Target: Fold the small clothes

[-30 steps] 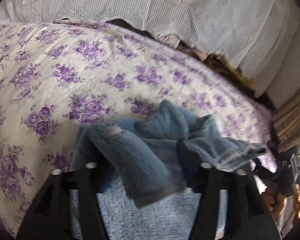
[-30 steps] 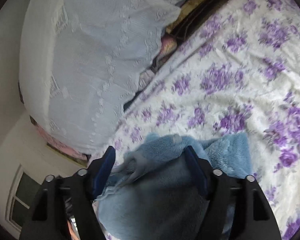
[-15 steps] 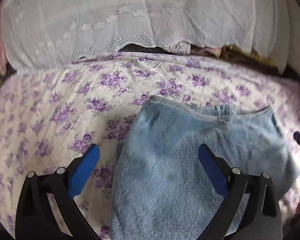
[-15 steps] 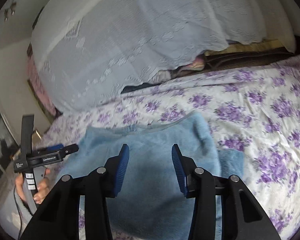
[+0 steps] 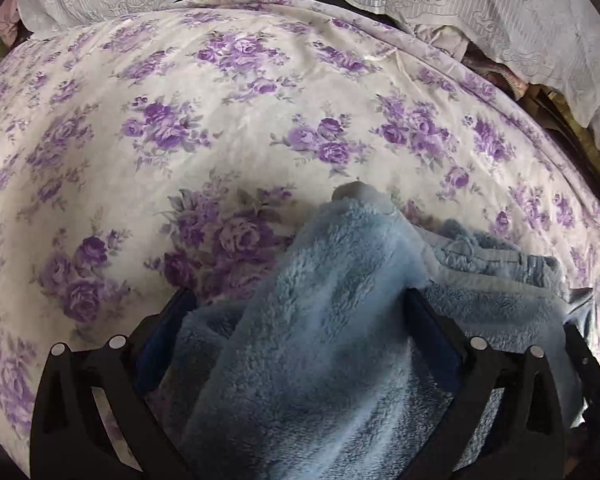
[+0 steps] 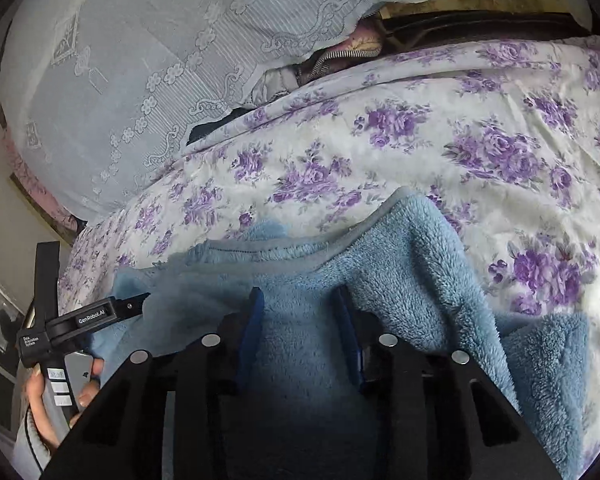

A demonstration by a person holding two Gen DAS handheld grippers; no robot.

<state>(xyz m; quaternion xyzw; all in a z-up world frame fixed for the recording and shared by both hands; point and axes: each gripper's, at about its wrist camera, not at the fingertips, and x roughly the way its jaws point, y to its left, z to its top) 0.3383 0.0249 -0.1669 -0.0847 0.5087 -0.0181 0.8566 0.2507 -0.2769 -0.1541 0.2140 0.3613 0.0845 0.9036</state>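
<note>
A fluffy light-blue garment (image 5: 332, 320) lies on the purple-flowered bedspread (image 5: 220, 120). In the left wrist view a fold of it bulges up between the wide-apart fingers of my left gripper (image 5: 296, 312), hiding the blue pads; the jaws look open around the cloth. In the right wrist view the same garment (image 6: 400, 264) shows its grey hem at the top. My right gripper (image 6: 298, 300) rests on it with its blue pads a narrow gap apart and fleece between them. The left gripper (image 6: 138, 305) also shows at the garment's left edge.
A white lace cover (image 6: 140, 60) drapes over a pile at the far side of the bed. Dark and striped clothes (image 6: 332, 58) lie under its edge. The bedspread stretches wide to the left (image 5: 80, 140).
Both grippers have dropped down onto the garment. The left gripper now has a raised fold of fleece between its fingers. The right gripper's fingers stand as close together as before.
</note>
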